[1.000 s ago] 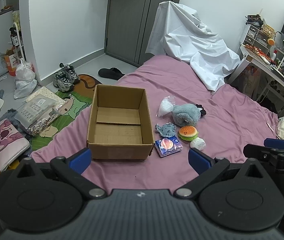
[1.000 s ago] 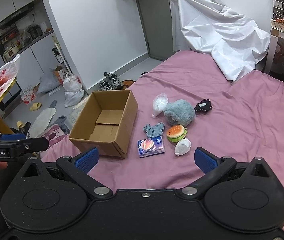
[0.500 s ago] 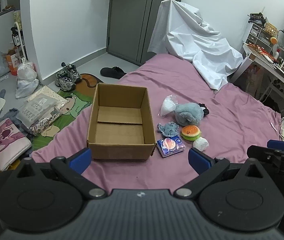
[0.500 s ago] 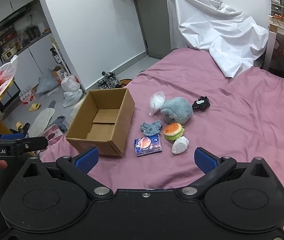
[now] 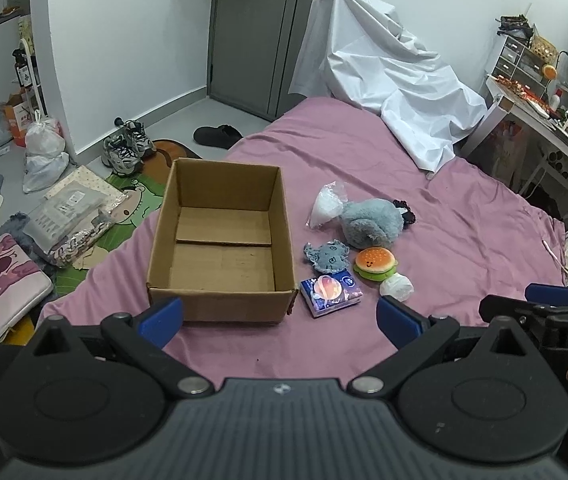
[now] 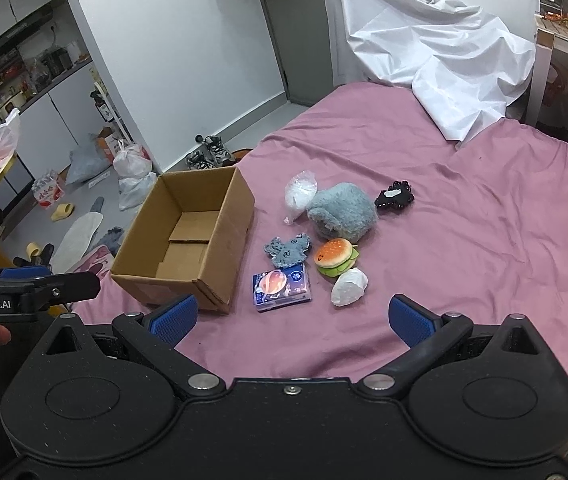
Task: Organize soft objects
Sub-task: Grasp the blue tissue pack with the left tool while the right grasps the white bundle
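Both views have drawn nearer the purple bed since a second ago, items unmoved: cardboard box, open side up, long axis running away from the left gripper, stands at the bed's left edge. Right of it, clustered: grey plush, tissue pack, burger toy; black scrunchie plain only in right view. Left gripper and right gripper gape wide, empty, over bare sheet.

Right claw gapes wide above soft toys beside cardboard box.
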Available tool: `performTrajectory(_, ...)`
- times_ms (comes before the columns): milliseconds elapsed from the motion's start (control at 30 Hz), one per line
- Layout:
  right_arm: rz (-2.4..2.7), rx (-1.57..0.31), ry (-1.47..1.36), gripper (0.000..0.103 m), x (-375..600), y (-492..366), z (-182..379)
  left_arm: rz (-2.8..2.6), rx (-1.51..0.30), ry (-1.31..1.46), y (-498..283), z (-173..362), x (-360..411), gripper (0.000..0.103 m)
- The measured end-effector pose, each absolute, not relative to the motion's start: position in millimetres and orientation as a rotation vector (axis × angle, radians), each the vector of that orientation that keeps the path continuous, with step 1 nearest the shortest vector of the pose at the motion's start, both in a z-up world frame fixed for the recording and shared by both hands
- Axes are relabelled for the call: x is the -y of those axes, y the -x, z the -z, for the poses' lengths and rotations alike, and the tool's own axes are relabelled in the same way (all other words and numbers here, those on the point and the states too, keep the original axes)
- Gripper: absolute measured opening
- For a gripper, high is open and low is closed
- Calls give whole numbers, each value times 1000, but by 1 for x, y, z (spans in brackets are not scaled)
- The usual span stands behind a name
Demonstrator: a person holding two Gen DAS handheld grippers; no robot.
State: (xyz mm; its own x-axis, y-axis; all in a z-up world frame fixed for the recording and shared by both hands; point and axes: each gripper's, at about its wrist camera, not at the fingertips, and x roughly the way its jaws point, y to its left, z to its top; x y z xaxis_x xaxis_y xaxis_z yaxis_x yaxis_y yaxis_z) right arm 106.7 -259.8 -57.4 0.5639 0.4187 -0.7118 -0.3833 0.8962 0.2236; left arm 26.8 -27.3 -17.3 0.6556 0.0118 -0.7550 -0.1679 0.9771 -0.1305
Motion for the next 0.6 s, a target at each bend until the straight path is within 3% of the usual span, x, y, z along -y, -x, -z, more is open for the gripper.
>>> performTrajectory(600, -458, -913, -122, 103, 279, -146, 85, -90, -881, 210, -69, 39, 53, 99)
